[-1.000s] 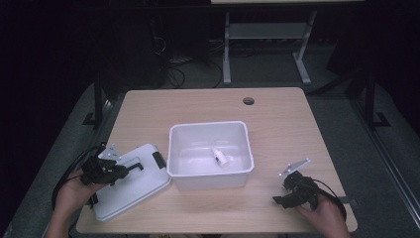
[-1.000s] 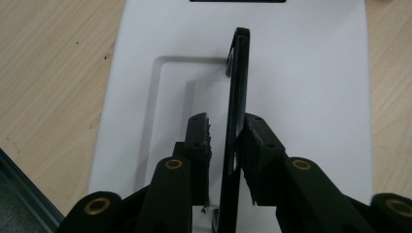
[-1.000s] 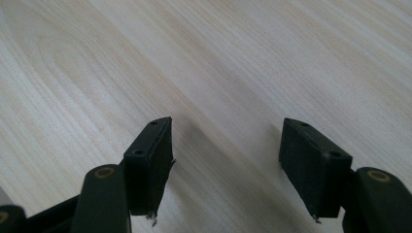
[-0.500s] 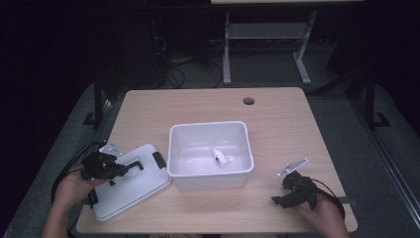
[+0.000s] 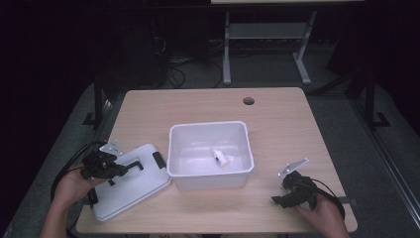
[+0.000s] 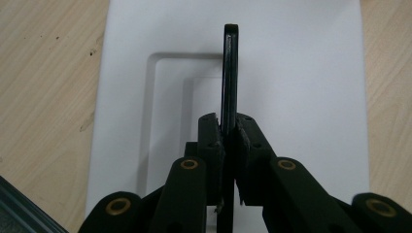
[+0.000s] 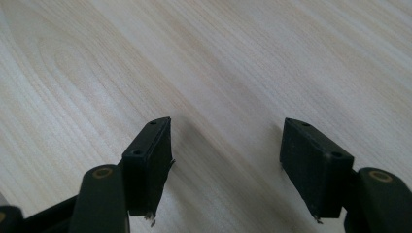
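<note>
A white bin lid lies flat on the table at the front left, with a black handle on top. My left gripper is shut on that handle; in the left gripper view the thin black handle stands on edge between the closed jaws, over the white lid. An open white bin sits mid-table with a small white object inside. My right gripper rests at the front right, open, with bare wood between its jaws.
The wooden table has a round cable hole at the back. The lid's black latches show at its ends. Beyond the table, a metal frame and cables stand in the dark.
</note>
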`<state>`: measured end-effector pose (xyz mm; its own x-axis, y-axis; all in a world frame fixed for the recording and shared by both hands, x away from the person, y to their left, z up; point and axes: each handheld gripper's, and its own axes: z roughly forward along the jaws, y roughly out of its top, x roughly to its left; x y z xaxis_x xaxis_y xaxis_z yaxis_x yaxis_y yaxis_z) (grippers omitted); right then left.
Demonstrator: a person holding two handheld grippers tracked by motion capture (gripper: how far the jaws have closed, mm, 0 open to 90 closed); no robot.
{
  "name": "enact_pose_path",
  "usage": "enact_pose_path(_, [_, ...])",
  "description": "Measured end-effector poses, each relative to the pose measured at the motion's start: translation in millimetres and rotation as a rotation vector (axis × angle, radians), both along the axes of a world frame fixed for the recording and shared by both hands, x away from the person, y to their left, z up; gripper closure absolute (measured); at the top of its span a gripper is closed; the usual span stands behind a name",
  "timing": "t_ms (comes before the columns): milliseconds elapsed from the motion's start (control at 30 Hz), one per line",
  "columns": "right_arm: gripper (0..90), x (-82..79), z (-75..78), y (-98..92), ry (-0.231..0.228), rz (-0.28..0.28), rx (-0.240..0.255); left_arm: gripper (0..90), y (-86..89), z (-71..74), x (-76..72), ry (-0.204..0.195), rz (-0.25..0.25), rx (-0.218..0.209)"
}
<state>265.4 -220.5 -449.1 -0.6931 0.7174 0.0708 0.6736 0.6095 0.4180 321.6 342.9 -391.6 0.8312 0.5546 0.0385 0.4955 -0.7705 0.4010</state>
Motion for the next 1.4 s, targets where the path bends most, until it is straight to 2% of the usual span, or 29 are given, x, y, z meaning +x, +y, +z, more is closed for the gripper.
enact_pose_path(533, [35.4,-1.2,-0.4,-0.3,-0.007,0.000,-0.003,83.5,1.6,0.0,2.9,0.027,-0.024,-0.022])
enact_pose_path(1000, [35.1,-2.7,-0.5,1.8,-0.012,0.005,-0.009,84.0,3.1,2.4,3.9,0.029,-0.039,-0.008])
enact_pose_path(1400, [35.1,-3.3,-0.2,2.3,-0.014,0.010,-0.013,84.1,10.1,20.7,-5.5,0.005,-0.053,-0.010])
